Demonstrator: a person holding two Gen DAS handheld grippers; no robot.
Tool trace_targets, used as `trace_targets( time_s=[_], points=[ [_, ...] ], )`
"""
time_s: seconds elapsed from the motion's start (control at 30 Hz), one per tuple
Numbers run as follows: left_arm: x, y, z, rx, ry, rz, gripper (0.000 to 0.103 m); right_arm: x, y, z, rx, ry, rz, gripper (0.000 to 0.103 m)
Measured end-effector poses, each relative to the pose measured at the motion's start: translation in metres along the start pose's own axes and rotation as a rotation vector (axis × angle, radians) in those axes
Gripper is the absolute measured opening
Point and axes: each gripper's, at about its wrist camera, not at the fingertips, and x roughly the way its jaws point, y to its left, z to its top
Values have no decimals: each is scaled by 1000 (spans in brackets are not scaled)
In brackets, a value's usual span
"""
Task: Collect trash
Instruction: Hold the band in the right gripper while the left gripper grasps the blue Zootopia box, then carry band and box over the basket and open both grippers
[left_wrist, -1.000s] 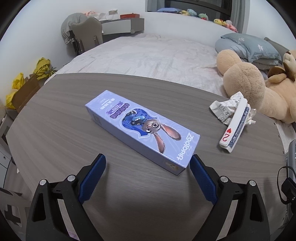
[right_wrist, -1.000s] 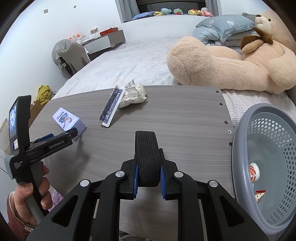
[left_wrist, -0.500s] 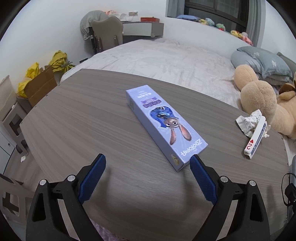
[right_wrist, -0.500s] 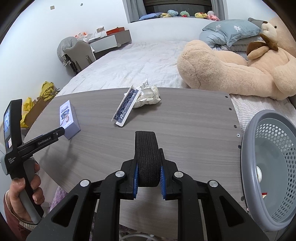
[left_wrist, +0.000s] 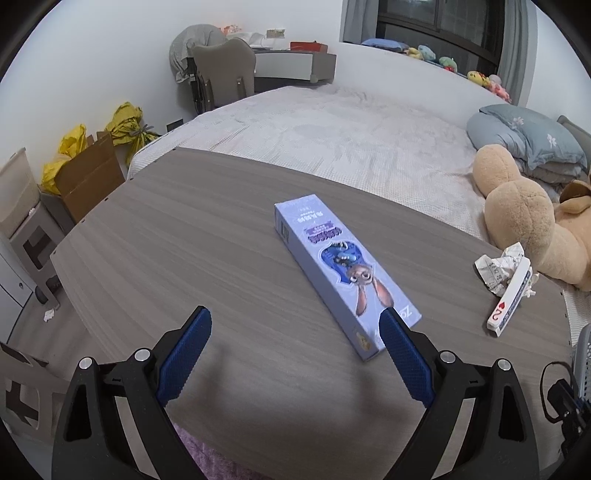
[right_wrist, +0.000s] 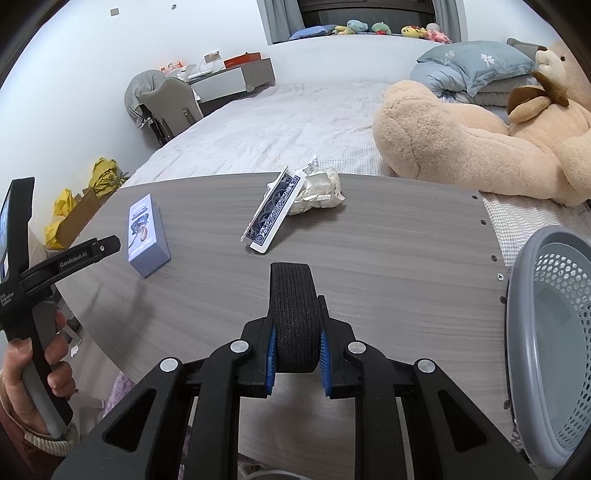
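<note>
Left hand-held gripper (left_wrist: 295, 332) spread; purple box (left_wrist: 341, 273) lies flat mid-desk (left_wrist: 184, 240). Box should be straddled across its narrow width. Right hand-held gripper (right_wrist: 296, 363) pinched on black roll (right_wrist: 295, 314).

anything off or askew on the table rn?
Yes: the playing card deck isn't flat; it stands tilted, propped against the crumpled paper near the table's far edge. The purple box lies flat, diagonal. Nothing looks spilled or broken.

Gray basket (right_wrist: 524, 332) cut off; contents perhaps hidden.
</note>
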Motion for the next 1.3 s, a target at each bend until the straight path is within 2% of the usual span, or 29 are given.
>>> trace_targets(
  time_s=[0.23,0.6,0.87,0.93,1.1,1.17,1.3],
  points=[
    [25,-11,24,-29,50,-32,90,11,-8,5,14,8,16,18],
    [63,-26,35,-39,114,56,90,30,-21,4,31,39,22,18],
    [74,-29,35,-20,129,85,89,33,-21,2,32,48,24,18],
    [74,-30,33,-9,130,90,85,32,-20,1,33,45,22,18],
    [74,-30,31,3,137,70,58,29,-21,1,37,38,21,18],
    [72,-30,29,12,135,58,50,28,-22,2,41,37,22,18],
    [65,-32,23,29,135,20,44,24,-24,2,47,31,19,18]
  ],
)
